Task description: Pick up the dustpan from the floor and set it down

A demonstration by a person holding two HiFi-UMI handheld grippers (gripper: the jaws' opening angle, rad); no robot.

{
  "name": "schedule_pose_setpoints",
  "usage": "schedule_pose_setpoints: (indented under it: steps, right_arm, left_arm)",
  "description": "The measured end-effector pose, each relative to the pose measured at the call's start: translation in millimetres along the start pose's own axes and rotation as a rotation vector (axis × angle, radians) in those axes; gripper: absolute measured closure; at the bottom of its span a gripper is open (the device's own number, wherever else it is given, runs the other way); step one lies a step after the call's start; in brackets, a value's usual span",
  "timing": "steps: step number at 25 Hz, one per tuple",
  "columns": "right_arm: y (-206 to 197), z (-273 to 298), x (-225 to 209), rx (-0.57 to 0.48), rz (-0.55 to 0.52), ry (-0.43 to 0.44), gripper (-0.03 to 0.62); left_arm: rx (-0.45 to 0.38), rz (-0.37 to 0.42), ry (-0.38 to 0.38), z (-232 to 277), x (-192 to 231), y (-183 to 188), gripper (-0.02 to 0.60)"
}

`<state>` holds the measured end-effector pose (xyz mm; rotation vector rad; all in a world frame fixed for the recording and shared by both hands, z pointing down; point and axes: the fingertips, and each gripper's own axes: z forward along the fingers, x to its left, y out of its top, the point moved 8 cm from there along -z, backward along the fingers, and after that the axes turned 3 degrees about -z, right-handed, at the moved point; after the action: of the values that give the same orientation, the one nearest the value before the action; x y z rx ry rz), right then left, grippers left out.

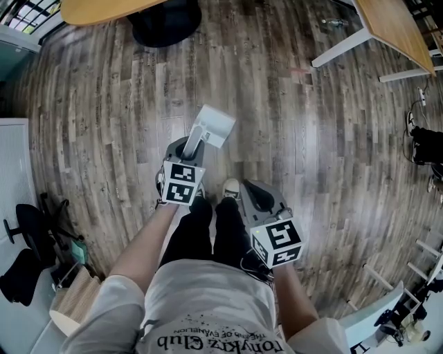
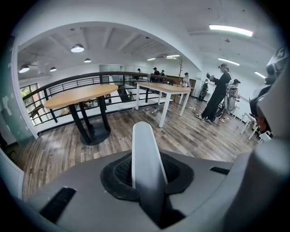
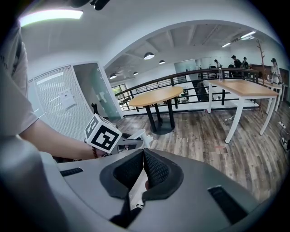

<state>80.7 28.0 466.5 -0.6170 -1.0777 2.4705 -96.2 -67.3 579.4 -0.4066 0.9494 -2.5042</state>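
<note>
left claw (image 1: 188,146): closed on the handle (image 2: 146,149) of the dustpan (image 1: 213,128), a dark pad pressed against each side of it; the claw pointed down and away from the person
dustpan: pale grey, held by the left claw, its pan end reaching out past the claw tips over the floor (image 1: 311,138); whether the pan touched the boards could not be told
right claw (image 1: 248,188): jaws brought together, the pad tips meeting, with nothing gripped; it sat lower and to the right of the left claw, just beside the person's leg and apart from the dustpan
person: stood upright in dark trousers, one light shoe (image 1: 230,187) showing between the two claws
floor: grey-brown wooden planks
round table (image 1: 104,8): wooden top on a dark base, ahead and to the left, well apart from the dustpan
long table (image 1: 394,28): wooden top on white legs, ahead and to the right
office chair (image 1: 24,242): black, at the left edge beside a white wall panel
bystanders (image 2: 219,93): several stood far off near the long table in the left gripper view
</note>
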Motion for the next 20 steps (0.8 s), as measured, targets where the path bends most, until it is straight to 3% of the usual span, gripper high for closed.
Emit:
schedule_pose_setpoints:
  steps: [15, 20]
  right_arm:
    - [2.5, 0.2, -2.3, -0.008, -0.002, 0.007, 0.569]
    - [5.1, -0.5, -1.0, -0.017, -0.005, 0.012, 0.569]
  left_arm:
    - [0.114, 0.01, 0.02, 2.9, -3.1, 7.8, 0.486]
    - [0.154, 0.021, 0.019, 2.9, -3.5, 6.6, 0.454]
